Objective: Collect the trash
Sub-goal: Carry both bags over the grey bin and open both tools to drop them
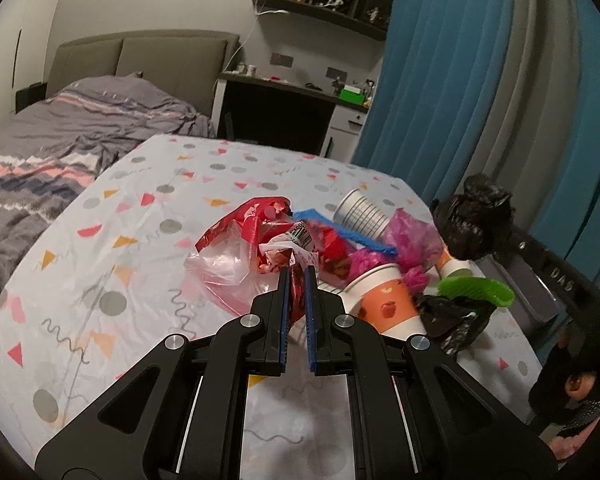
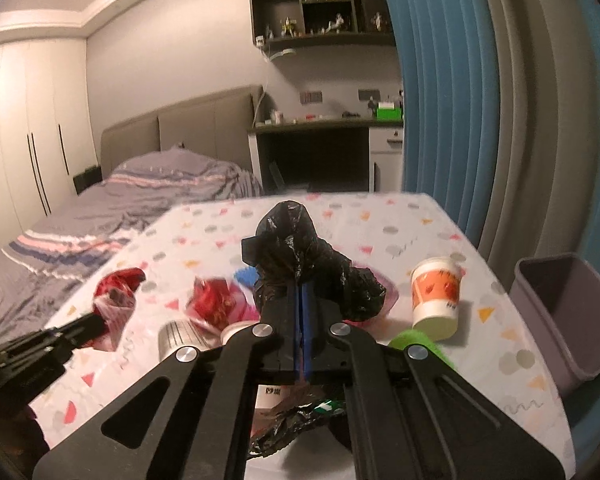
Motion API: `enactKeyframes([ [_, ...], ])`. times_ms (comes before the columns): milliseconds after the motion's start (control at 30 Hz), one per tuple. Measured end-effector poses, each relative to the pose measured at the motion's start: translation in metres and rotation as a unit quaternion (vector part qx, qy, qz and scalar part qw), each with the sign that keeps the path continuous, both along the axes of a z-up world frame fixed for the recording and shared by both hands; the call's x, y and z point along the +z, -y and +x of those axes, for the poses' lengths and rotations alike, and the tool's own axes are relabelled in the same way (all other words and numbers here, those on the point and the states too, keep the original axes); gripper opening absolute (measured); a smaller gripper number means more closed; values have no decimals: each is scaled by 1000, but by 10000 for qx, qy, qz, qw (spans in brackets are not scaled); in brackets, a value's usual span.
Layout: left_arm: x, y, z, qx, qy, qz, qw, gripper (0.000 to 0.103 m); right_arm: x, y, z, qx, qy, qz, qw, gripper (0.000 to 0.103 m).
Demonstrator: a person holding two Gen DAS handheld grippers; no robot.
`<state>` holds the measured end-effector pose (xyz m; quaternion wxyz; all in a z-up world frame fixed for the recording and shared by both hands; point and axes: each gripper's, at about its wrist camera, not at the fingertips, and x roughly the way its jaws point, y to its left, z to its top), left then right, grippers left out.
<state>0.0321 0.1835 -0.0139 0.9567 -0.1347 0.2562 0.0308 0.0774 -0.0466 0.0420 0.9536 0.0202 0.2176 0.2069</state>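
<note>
Patterned tablecloth [image 1: 100, 240] under bunched trash [image 1: 300, 240]

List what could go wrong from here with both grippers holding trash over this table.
1. The right gripper pinches only part of the black bag; the loose bulk could slip free before it reaches the grey bin.
2. The left gripper grips the red wrapper, which is tangled with the clear bag; lifting may drag neighbouring trash across the table.
3. The orange cup stands between the right gripper and the bin, so a low sweep might knock it over.
</note>
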Motion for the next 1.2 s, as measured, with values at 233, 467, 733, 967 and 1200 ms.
enactKeyframes([
  [233, 26, 28, 2, -299, 276, 206, 9990, 6, 22, 37, -15, -142, 340, 187, 9991, 2],
  [467, 46, 86, 16, -878, 464, 397, 9943, 6, 31, 90, -21, -508, 490, 284, 9971, 2],
  [733, 53, 190, 51, -1844, 639, 470, 9797, 6, 23, 173, -22, -1281, 575, 236, 9898, 2],
  [967, 52, 282, 92, -2702, 746, 168, 9598, 6, 8, 241, -12, -1897, 454, 149, 9807, 2],
  [1200, 33, 356, 139, -3256, 621, 63, 9434, 6, -11, 280, 6, -2222, 317, 68, 9745, 2],
])
